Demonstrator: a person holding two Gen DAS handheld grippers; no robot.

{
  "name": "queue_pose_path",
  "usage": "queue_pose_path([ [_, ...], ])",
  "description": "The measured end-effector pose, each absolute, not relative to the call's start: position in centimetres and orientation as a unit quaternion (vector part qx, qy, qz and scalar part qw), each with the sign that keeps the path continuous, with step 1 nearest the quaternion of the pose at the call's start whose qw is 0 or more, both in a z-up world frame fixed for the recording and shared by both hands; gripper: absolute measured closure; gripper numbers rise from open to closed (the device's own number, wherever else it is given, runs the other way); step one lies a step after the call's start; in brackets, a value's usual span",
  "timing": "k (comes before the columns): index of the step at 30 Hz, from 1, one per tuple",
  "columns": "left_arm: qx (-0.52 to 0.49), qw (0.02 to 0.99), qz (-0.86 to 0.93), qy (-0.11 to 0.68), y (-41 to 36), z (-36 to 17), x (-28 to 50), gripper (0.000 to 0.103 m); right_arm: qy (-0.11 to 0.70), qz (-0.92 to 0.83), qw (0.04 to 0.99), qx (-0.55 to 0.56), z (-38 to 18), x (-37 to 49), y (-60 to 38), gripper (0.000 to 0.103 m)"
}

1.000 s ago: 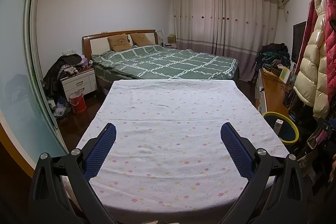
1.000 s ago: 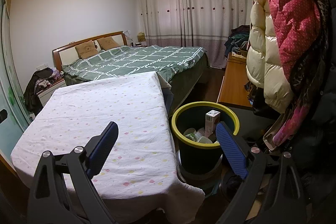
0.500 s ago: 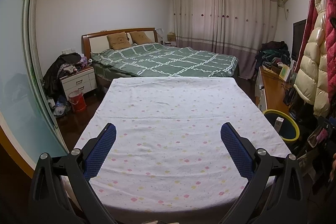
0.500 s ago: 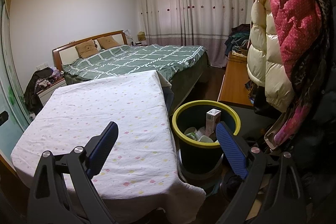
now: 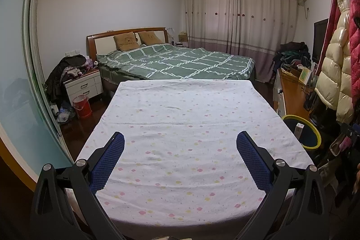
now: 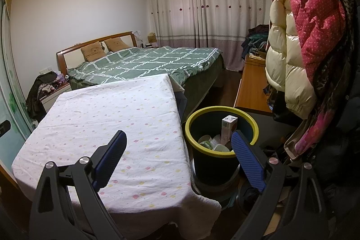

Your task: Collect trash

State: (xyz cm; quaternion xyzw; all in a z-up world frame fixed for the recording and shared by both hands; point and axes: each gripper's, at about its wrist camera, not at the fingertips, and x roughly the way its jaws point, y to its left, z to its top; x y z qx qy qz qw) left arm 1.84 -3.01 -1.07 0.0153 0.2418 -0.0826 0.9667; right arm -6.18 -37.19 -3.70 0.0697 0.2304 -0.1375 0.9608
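left tool (image 5: 180, 143) spread, empty | right tool (image 6: 178, 140) spread, empty | tabletop (image 5: 180, 109) bare, bin (image 6: 221, 127) loaded | I'd sweep floor edges slowly for leftovers

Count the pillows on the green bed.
2. Both brown pillows lean against the headboard of the green bed, side by side: one nearer the nightstand, the other nearer the curtain. The quilt may hide more.

bin (image 6: 221, 127) right of table (image 6: 108, 114); carton (image 6: 229, 129) in bin; bed (image 6: 144, 64) behind table.
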Motion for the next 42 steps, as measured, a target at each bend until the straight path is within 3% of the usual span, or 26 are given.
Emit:
queue_pose_path([
  [42, 0.019, 0.962, -0.084, 0.257, -3.32, -1.85, 2.62, 0.005, 0.240, -0.133, 0.959, 0.069, -4.63, -5.59, -36.42, 0.014],
])
